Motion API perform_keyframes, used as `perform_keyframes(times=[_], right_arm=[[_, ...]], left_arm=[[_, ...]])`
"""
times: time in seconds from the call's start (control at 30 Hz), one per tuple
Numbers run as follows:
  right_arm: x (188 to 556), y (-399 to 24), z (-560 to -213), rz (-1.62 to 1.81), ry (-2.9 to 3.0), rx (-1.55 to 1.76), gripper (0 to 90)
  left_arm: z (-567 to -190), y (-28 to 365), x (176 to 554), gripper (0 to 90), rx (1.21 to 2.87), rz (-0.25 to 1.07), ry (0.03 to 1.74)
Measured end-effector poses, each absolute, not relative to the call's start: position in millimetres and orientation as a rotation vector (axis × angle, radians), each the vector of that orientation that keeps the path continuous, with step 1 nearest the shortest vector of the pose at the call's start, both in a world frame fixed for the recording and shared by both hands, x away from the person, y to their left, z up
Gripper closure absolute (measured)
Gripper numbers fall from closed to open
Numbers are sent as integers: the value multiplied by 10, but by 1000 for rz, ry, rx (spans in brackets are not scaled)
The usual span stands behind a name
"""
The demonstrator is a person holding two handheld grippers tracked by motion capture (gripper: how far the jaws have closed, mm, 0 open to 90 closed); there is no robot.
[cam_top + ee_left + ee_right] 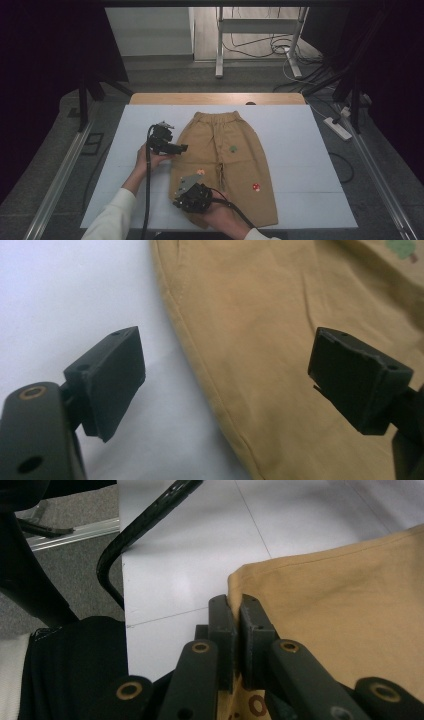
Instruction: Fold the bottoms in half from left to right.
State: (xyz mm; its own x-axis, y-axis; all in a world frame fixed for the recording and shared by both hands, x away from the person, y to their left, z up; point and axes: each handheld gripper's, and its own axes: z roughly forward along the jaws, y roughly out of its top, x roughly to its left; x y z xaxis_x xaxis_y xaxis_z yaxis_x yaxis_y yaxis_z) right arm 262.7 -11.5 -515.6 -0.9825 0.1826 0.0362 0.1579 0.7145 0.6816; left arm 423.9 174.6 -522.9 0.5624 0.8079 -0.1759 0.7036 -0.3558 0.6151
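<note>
Tan trousers (225,155) — flat, hem pinched

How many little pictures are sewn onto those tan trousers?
3 on the trousers: a green tree near the middle, an orange patch on the left leg, and a red mushroom on the right leg. The right gripper may hide others.

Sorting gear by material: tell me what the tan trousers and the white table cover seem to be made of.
Tan trousers with small embroidered patches: probably woven cotton-like cloth, matte; a stitched side seam and soft folds show in the left gripper view. White table cover: looks like a smooth sheet, perhaps plastic or coated board; a faint sheen and thin joint lines show in the right gripper view. Exact material is uncertain.
</note>
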Motion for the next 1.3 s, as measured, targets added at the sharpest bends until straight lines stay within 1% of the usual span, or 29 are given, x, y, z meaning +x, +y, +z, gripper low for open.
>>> perform_keyframes(times=[0.27, 0.33, 0.5, 0.57, 0.6, 0.73, 0.83, 0.9, 0.97, 1.03, 1.3], right_arm=[[2644, -123, -5156, 1151, 2880, 284, 851], [2645, -129, -5149, 1147, 2879, 283, 852], [2633, -136, -5146, 1144, 2873, 285, 851], [2632, -137, -5144, 1135, 2876, 281, 851], [2632, -136, -5146, 1135, 2876, 282, 851], [2633, -132, -5147, 1120, 2879, 276, 851], [2636, -136, -5149, 1118, 2882, 275, 851], [2639, -142, -5156, 1125, 2882, 281, 851], [2642, -150, -5163, 1128, 2884, 284, 852], [2640, -160, -5164, 1127, 2883, 288, 851], [2640, -211, -5132, 1133, 2884, 300, 852]], left_arm=[[-5321, 1680, 4433, 158, 2154, 176, 1217], [-5339, 1650, 4475, 173, 2165, 161, 1214], [-5347, 1636, 4510, 197, 2146, 177, 1234], [-5346, 1643, 4507, 221, 2140, 176, 1233], [-5342, 1654, 4504, 260, 2142, 168, 1224], [-5341, 1686, 4484, 485, 2127, 87, 1184], [-5360, 1699, 4478, 693, 2112, 18, 1171], [-5370, 1695, 4469, 810, 2113, -8, 1166], [-5364, 1698, 4462, 838, 2099, -24, 1164], [-5341, 1704, 4449, 845, 2085, -45, 1142], [-5171, 1697, 4357, 846, 2064, -4, 1092]])
